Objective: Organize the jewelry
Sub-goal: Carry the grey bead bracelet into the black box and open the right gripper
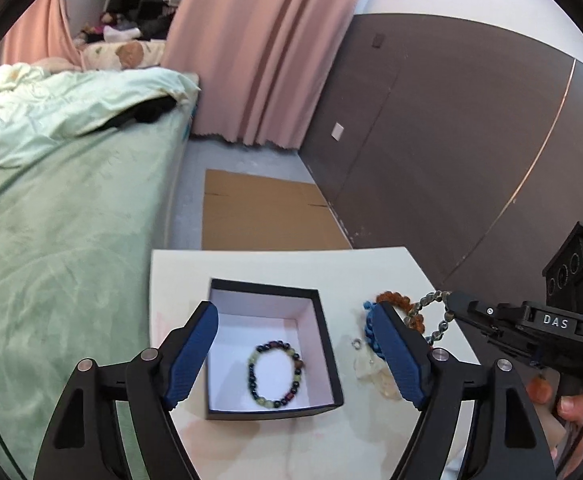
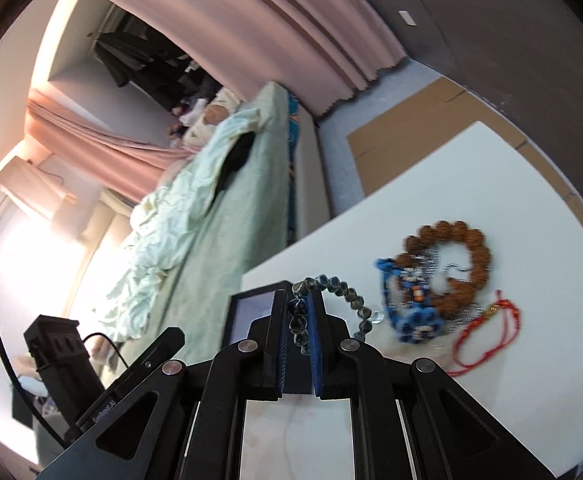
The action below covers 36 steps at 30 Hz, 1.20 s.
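White surface [image 1: 371, 268] beside the bed: right gripper [image 2: 297, 320], clamped on the grey bead bracelet [image 2: 333, 286], should lift it clear of the pile before reaching the box [image 1: 323, 328], left gripper [image 1: 295, 356] spread apart.

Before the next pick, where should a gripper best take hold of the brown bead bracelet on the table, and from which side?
Grip the far arc of the brown bead bracelet, coming from above with one finger inside the ring and one outside. It lies flat on the white table, and that arc looks bare, while its near side is tangled with the blue bracelet and a silver chain. The red cord lies apart.
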Each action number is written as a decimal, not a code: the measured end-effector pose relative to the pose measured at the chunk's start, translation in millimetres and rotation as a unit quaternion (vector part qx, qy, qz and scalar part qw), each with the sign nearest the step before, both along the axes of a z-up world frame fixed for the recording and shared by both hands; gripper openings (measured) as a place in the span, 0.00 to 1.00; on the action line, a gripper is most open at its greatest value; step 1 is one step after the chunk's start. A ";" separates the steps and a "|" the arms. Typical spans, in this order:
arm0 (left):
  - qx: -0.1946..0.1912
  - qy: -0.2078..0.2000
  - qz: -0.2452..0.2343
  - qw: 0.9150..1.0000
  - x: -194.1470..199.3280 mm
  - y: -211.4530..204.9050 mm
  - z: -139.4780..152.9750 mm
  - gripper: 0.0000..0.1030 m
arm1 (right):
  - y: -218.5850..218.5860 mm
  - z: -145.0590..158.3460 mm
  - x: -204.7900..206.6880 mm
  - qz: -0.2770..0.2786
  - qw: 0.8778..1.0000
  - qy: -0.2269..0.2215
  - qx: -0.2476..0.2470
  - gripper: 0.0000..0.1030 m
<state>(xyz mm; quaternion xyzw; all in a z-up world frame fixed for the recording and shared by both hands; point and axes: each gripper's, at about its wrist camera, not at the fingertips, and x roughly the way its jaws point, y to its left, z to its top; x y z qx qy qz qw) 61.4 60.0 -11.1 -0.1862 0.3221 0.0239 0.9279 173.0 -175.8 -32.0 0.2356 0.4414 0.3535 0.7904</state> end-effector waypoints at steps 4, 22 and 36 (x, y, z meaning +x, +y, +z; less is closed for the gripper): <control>-0.007 0.004 0.012 1.000 -3.6 10.1 -1.2 0.78 | 16.7 2.4 -5.3 0.020 1.000 -0.004 0.019 0.11; -0.009 0.007 0.070 0.997 -12.6 44.2 -2.1 0.78 | 104.4 -29.4 -7.4 0.101 0.994 0.040 0.020 0.17; 0.007 0.000 0.042 0.999 -8.0 15.4 -0.3 0.78 | 24.8 -2.2 -6.1 0.014 1.000 0.002 -0.009 0.54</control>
